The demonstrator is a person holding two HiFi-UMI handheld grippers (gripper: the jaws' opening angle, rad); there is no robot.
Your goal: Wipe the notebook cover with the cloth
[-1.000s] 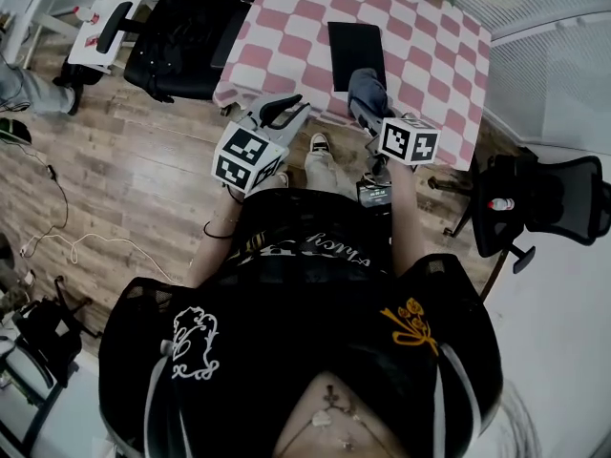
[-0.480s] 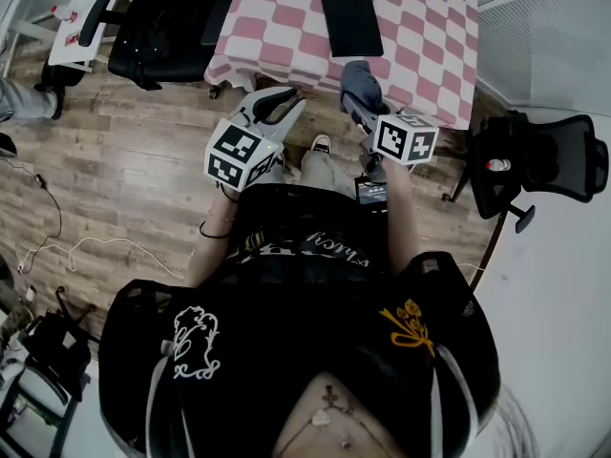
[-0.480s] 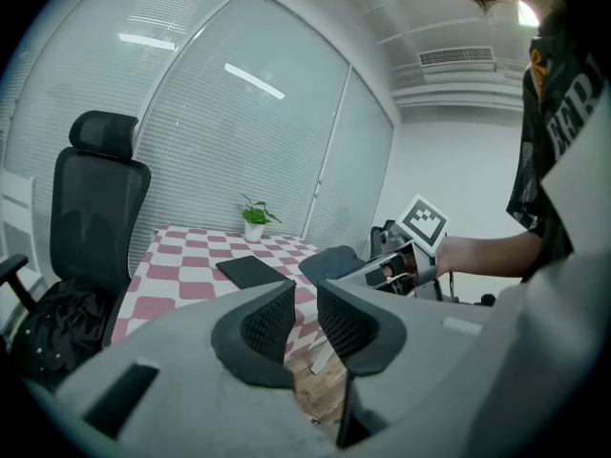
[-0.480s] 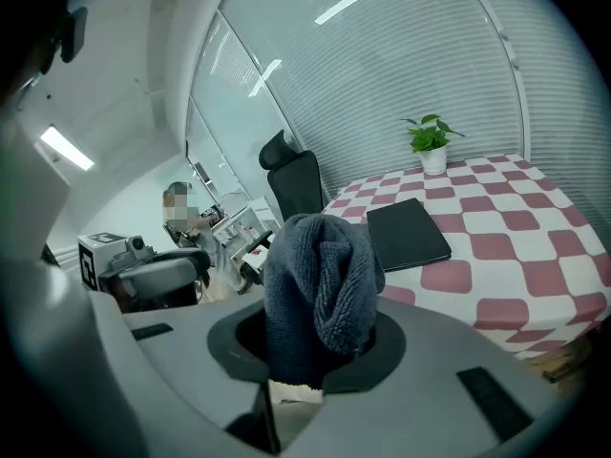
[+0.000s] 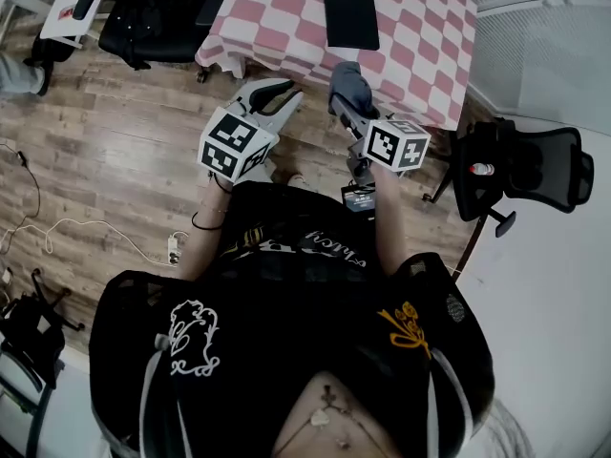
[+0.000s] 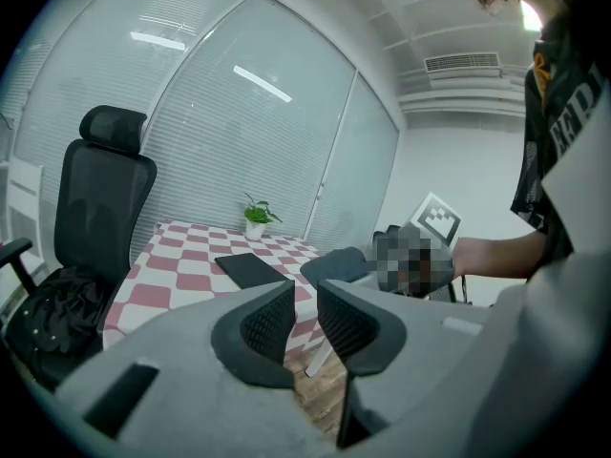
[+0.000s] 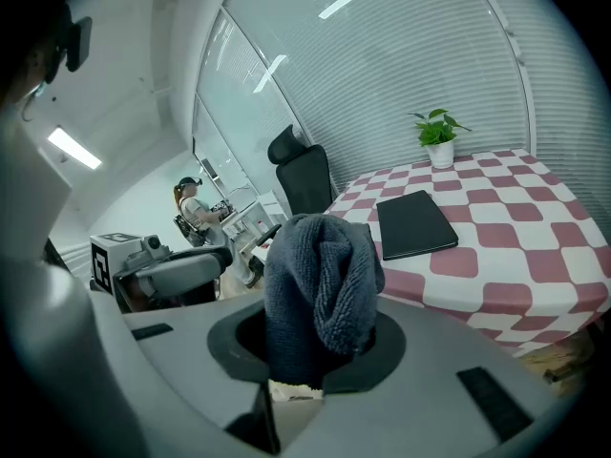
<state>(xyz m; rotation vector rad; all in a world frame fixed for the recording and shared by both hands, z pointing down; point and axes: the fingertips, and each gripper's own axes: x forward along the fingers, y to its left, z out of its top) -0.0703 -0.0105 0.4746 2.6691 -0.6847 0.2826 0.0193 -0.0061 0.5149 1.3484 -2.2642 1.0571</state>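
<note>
Notebook (image 5: 350,14) higher in frame, table (image 5: 420,55) edge cropped

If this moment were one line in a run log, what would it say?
left tongs: open, empty | right tongs: shut on cloth | notebook: flat on checkered table, untouched | wipe: not yet begun

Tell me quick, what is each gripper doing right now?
Left gripper: open, jaws a little apart, nothing between them.
Right gripper: closed on the dark blue-grey fluffy cloth.
</note>
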